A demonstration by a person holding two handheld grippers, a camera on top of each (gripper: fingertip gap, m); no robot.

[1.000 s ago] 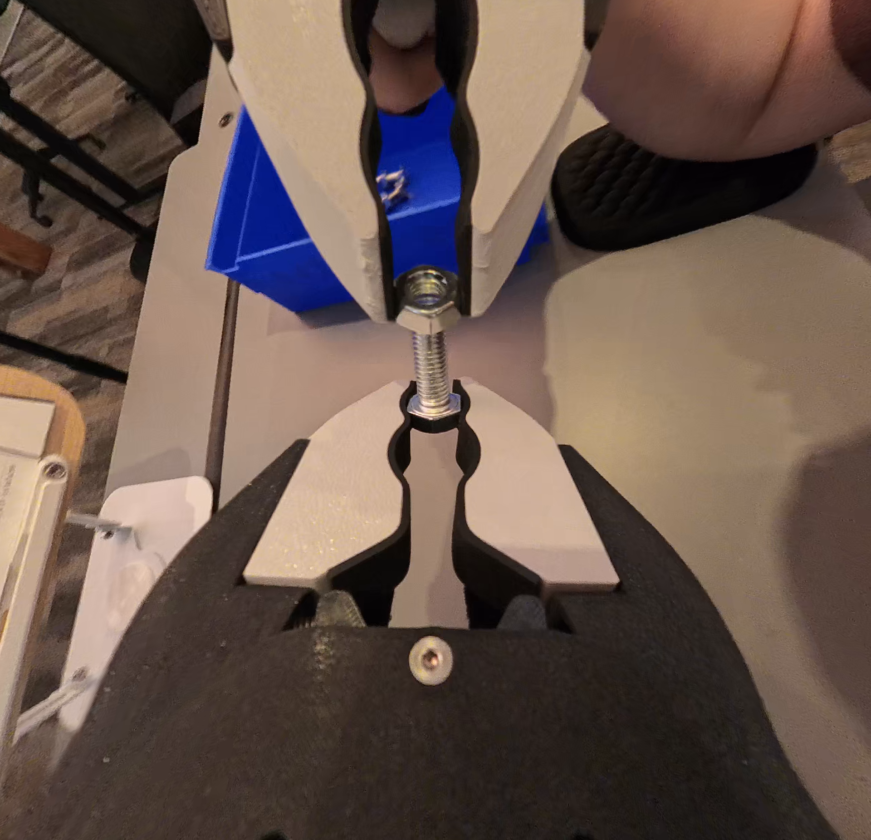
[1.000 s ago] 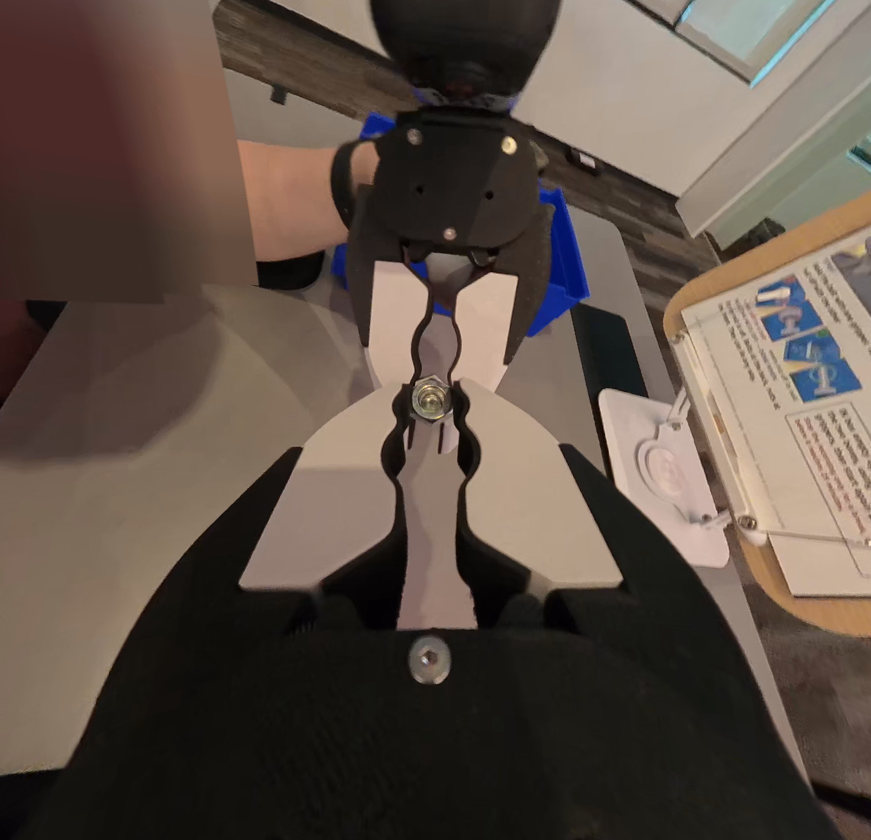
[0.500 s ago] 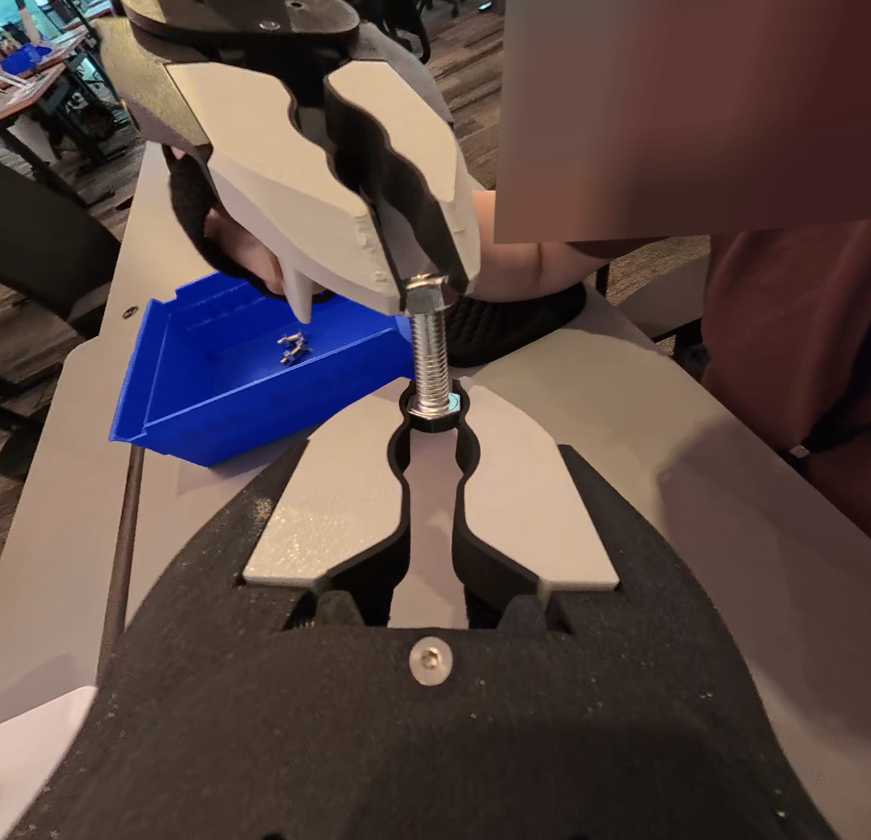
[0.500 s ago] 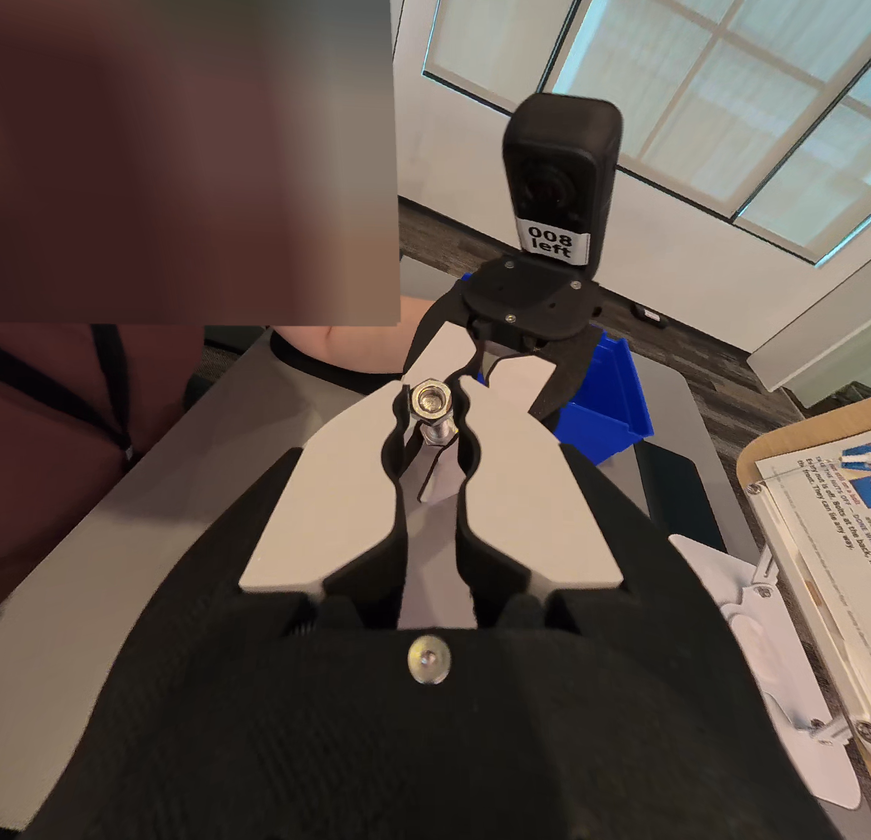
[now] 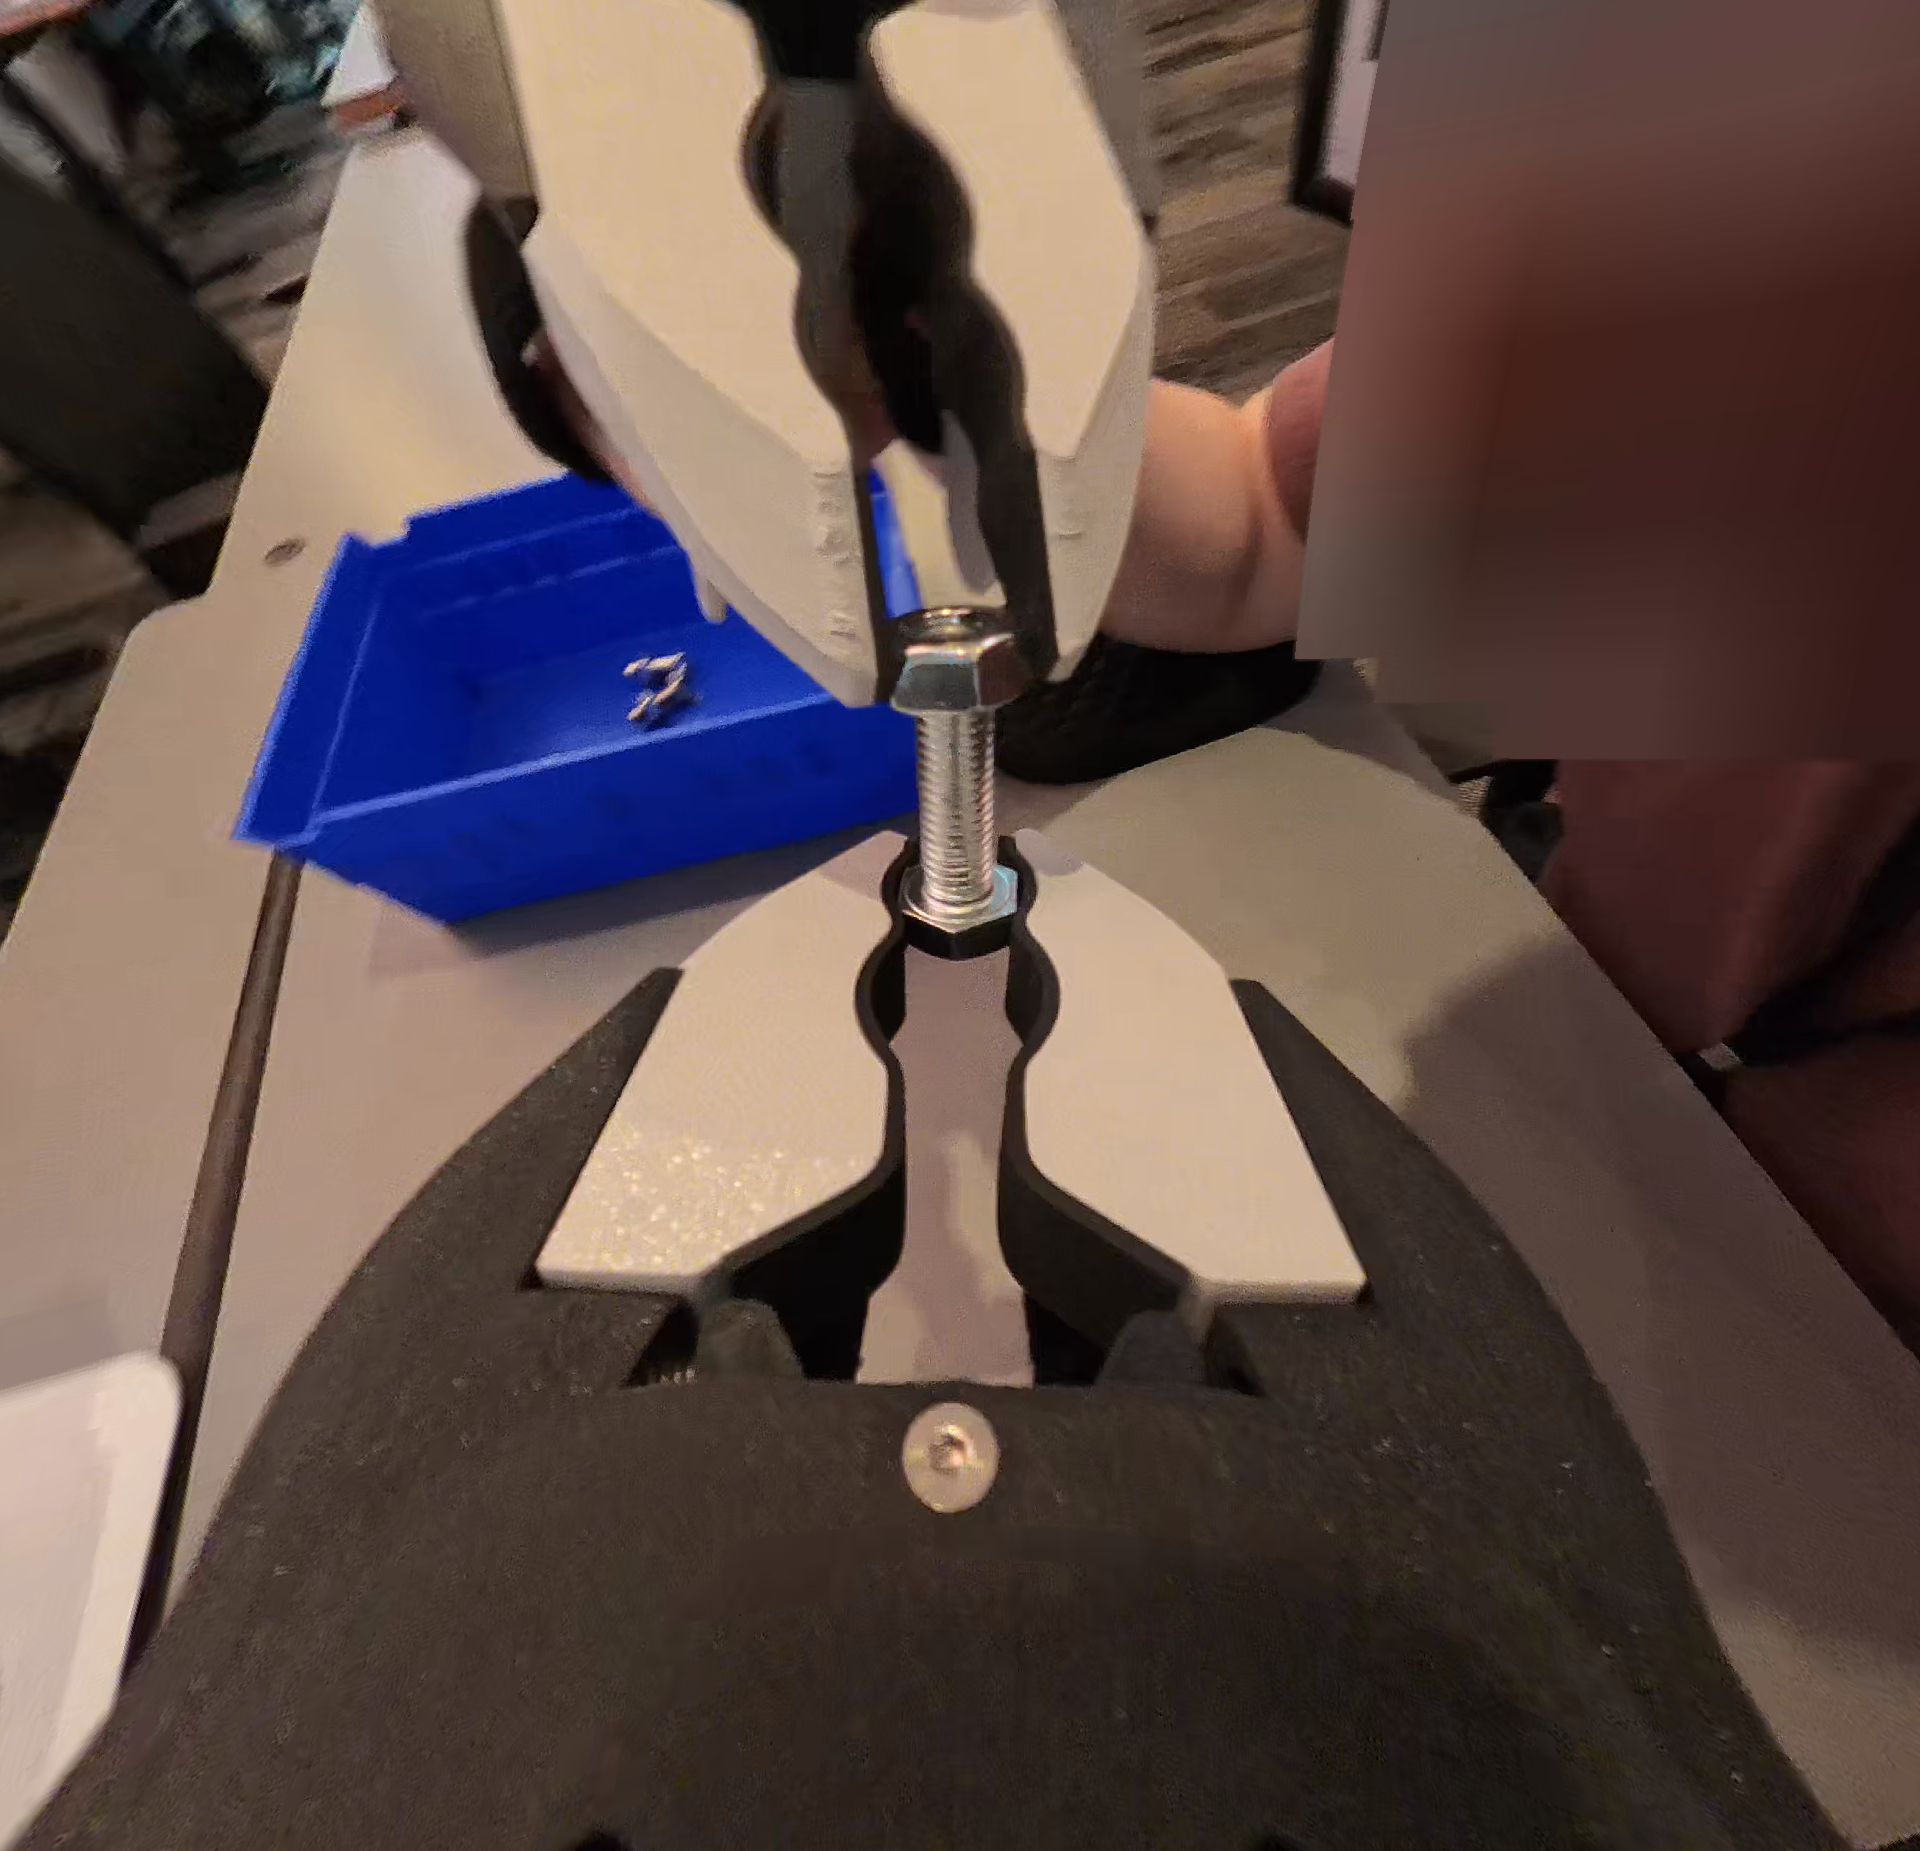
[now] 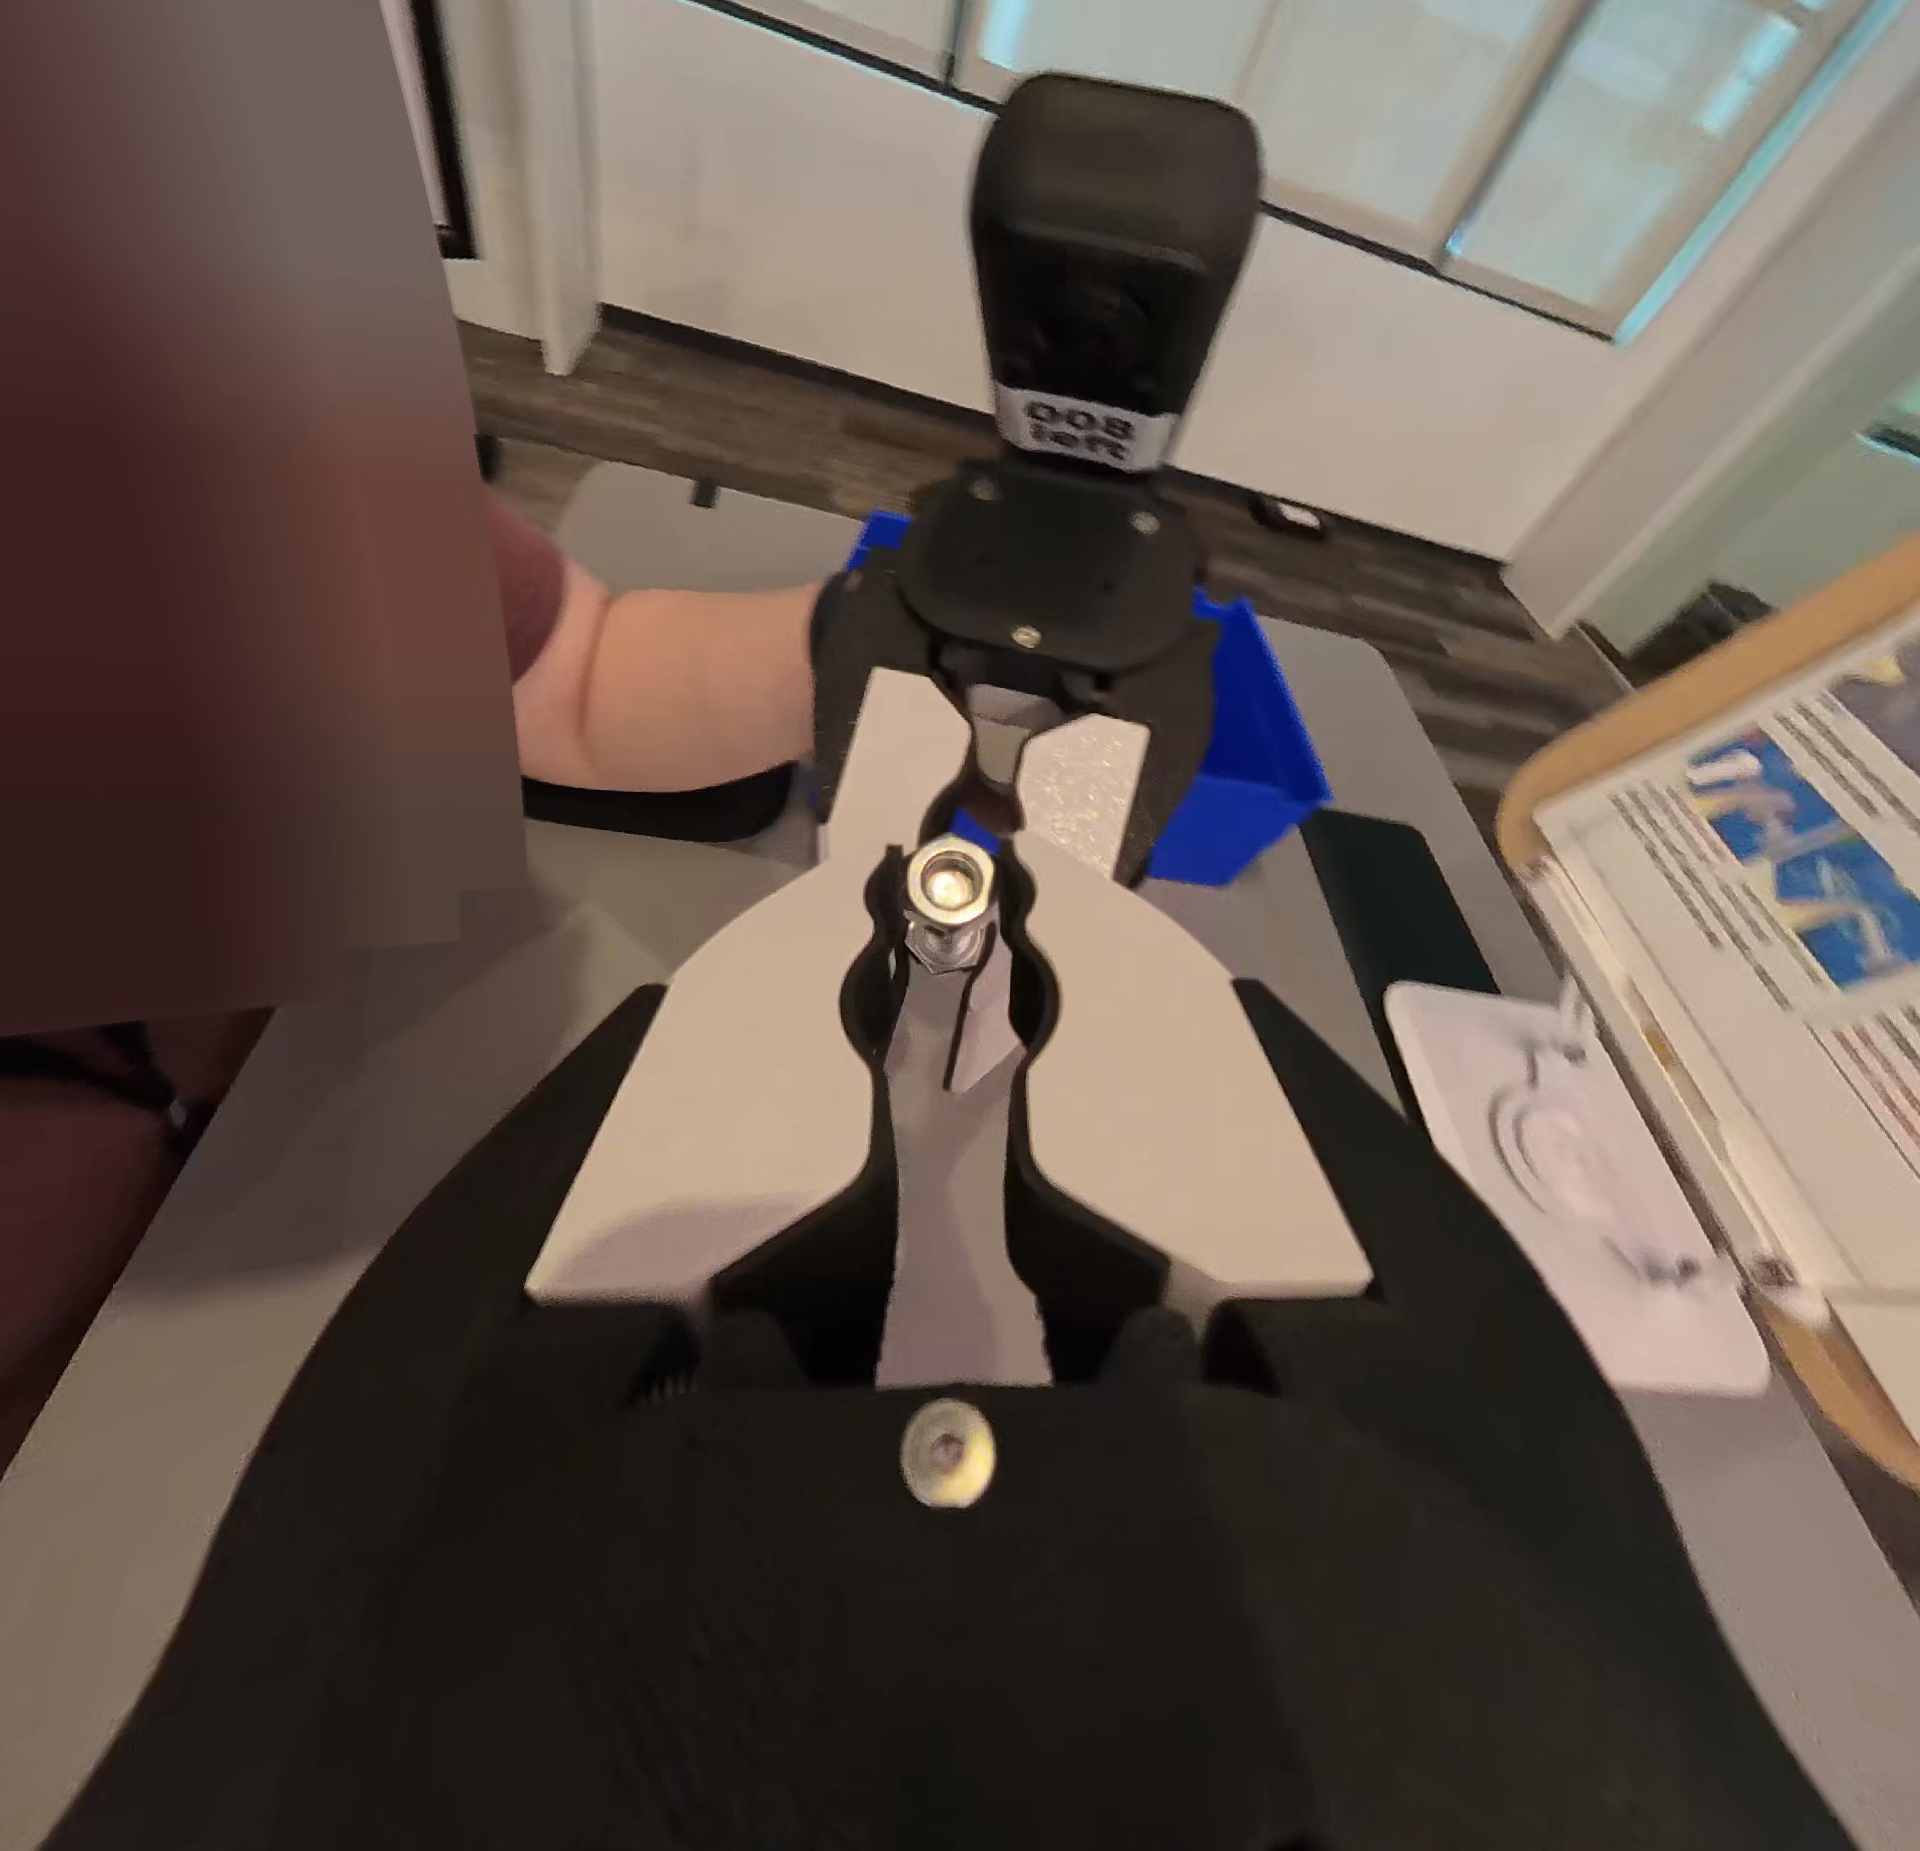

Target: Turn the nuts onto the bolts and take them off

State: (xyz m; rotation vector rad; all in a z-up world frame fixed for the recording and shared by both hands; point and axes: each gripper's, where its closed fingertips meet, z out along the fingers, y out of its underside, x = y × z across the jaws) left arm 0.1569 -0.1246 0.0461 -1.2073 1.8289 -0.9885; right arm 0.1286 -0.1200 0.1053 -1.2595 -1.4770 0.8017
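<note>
Bolt gripped at both ends, above the table.

My left gripper (image 5: 954, 918) clamped the silver hex nut (image 5: 958, 908) still while my right gripper (image 6: 948, 892) pinched the threaded steel bolt (image 5: 957, 799) by its head, so twisting would run the threads.

The threaded steel bolt (image 5: 958, 783) spans the two grippers above the grey table (image 5: 1299, 866). Behind it, toward the table's far edge, sits the blue plastic bin (image 5: 499, 752), small metal parts (image 5: 657, 687) inside.
</note>
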